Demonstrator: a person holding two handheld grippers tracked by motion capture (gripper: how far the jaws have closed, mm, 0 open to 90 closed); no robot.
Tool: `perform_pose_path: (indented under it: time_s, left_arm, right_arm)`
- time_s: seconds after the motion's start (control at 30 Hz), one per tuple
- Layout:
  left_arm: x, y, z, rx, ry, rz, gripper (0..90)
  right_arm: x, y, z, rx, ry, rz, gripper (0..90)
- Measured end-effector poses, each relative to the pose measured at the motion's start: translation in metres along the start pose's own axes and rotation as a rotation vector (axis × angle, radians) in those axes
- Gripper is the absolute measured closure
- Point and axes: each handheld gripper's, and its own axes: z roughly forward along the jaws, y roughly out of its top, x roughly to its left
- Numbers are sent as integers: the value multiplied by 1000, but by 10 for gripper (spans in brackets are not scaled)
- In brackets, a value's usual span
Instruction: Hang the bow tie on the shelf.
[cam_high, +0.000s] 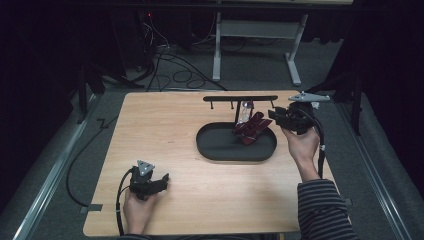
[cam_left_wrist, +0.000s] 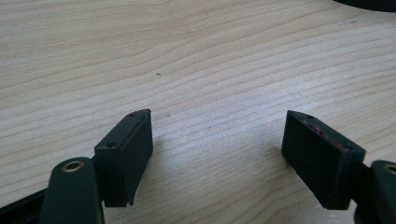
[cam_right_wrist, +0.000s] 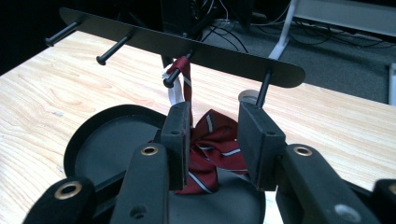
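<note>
At the near left of the pale wooden table (cam_high: 165, 125) my left gripper (cam_left_wrist: 217, 154) rests, jaws apart on nothing. Rightward, the maroon striped bow tie (cam_right_wrist: 212, 149) hangs by its strap from a peg of the black hook rack (cam_right_wrist: 224, 58) over the oval black tray (cam_high: 210, 145). I judge the hanging done: my right gripper (cam_right_wrist: 215, 140) stands parted, gripping nothing; next, back away. Cables litter the dark floor beyond.

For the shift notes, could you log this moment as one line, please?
bow tie: hangs from rack peg over tray | right gripper: open, around it | left gripper: open, by table
</note>
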Motion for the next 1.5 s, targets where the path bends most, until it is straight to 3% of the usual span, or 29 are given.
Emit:
perform_pose_path:
  time_s: [1.5]
  left_arm:
    - [0,0,0,0,0,1,252]
  right_arm:
    - [-19,-53,-41,-47,21,73,621]
